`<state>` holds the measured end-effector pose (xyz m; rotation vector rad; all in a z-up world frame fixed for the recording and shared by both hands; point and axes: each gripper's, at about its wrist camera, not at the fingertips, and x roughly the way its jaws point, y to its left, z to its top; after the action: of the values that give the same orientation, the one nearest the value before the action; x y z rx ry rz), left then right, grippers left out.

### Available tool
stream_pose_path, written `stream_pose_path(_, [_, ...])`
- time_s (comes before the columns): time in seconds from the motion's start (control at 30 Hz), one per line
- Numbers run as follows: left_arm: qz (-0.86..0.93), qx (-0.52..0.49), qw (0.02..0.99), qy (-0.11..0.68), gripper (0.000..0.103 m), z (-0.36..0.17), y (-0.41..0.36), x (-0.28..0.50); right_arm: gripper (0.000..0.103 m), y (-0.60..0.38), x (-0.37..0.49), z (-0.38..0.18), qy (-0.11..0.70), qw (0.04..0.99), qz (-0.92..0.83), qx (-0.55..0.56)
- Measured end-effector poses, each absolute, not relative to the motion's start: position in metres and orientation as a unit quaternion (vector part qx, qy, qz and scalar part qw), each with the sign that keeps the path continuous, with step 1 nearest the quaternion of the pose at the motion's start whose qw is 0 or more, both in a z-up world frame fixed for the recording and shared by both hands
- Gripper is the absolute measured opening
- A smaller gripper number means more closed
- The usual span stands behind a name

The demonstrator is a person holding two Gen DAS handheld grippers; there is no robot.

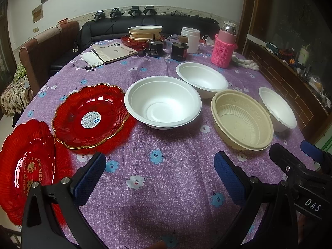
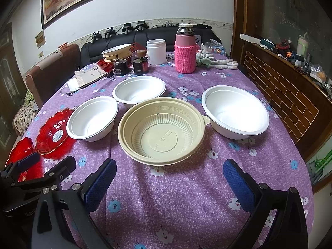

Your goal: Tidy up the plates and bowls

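Two red scalloped plates (image 1: 89,116) (image 1: 22,170) lie on the purple cloth at the left. A white bowl (image 1: 162,101) sits at centre, a second white bowl (image 1: 202,78) behind it, a beige bowl (image 1: 241,119) to the right, and a third white bowl (image 1: 277,108) at the far right. My left gripper (image 1: 159,176) hovers open over bare cloth in front of the centre bowl. My right gripper (image 2: 169,182) is open just short of the beige bowl (image 2: 161,129), with white bowls (image 2: 92,118) (image 2: 140,90) (image 2: 235,111) around it.
At the table's far end stand a stack of beige and white bowls on a red plate (image 1: 145,33), two dark jars (image 1: 179,49), a white tub (image 1: 191,39), a pink-sleeved bottle (image 1: 224,47), papers (image 1: 114,51), a pen and gloves. A wooden sideboard (image 2: 290,87) runs along the right.
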<state>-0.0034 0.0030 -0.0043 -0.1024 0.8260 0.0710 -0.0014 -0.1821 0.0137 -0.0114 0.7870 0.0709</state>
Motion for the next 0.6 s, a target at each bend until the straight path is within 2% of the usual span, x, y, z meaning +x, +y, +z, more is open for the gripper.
stream_pose_path(0.6, [0.037, -0.049, 0.915, 0.399, 0.103, -0.0042, 0.0033, -0.0047, 0.103, -0.181, -0.0024, 0.015, 0.381, 0.924, 0.036, -0.005])
